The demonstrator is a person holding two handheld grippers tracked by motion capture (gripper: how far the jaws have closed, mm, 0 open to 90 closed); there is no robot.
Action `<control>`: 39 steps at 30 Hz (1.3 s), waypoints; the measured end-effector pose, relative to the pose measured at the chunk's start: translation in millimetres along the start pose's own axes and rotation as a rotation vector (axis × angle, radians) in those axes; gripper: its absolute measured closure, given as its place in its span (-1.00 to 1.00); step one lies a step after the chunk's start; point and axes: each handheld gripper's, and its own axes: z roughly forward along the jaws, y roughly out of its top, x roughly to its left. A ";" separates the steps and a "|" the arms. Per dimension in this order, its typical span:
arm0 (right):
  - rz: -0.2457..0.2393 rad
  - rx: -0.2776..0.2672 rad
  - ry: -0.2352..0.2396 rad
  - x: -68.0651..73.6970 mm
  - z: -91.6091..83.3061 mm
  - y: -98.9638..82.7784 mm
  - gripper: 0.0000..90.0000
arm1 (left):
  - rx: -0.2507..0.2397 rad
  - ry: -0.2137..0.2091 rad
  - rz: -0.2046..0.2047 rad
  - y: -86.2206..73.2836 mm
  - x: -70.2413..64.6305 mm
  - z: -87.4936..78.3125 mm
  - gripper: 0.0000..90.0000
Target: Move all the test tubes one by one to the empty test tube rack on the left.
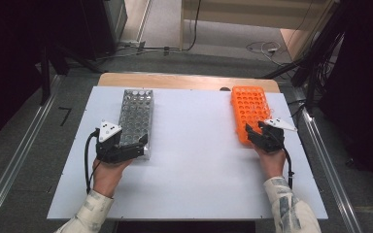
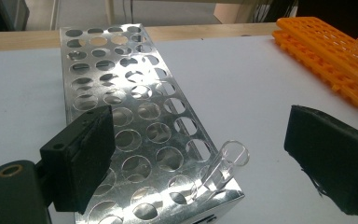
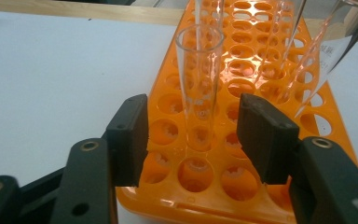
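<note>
Both grippers are wide open, holding nothing: the left gripper around a clear tube in the metal rack, the right gripper around a tube in the orange rack.

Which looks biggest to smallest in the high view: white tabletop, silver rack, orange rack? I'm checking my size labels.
1. White tabletop, by far the largest.
2. Silver rack.
3. Orange rack.
The two racks look close in size; the silver one appears somewhat longer, though grippers cover each near end, so that order is unsure.
</note>
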 end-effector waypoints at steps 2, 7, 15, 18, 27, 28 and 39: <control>0.001 -0.001 -0.002 -0.9 1.8 -0.5 0.02 | 0.000 0.002 0.001 -0.1 0.3 0.0 -0.81; -0.006 0.006 -0.009 -1.2 3.5 -1.4 0.19 | -0.001 0.001 -0.002 -0.1 0.9 -0.4 -0.81; -0.013 0.005 -0.013 -2.5 4.1 -1.9 0.33 | -0.002 0.002 -0.005 -0.2 1.0 -0.2 -0.81; -0.018 0.002 -0.017 -3.2 4.7 -1.7 0.40 | -0.001 0.001 -0.006 -0.2 1.0 0.0 -0.81; -0.033 0.004 -0.029 -2.2 5.1 -0.6 0.61 | -0.002 0.002 -0.013 -0.5 2.4 -0.1 -0.81; -0.038 0.001 -0.029 -2.5 4.4 -0.2 0.61 | 0.000 0.001 -0.014 -0.4 2.6 -0.2 -0.81; -0.028 -0.039 -0.020 -3.2 -10.7 11.7 0.62 | -0.002 0.002 -0.023 -0.1 4.2 -0.7 -0.81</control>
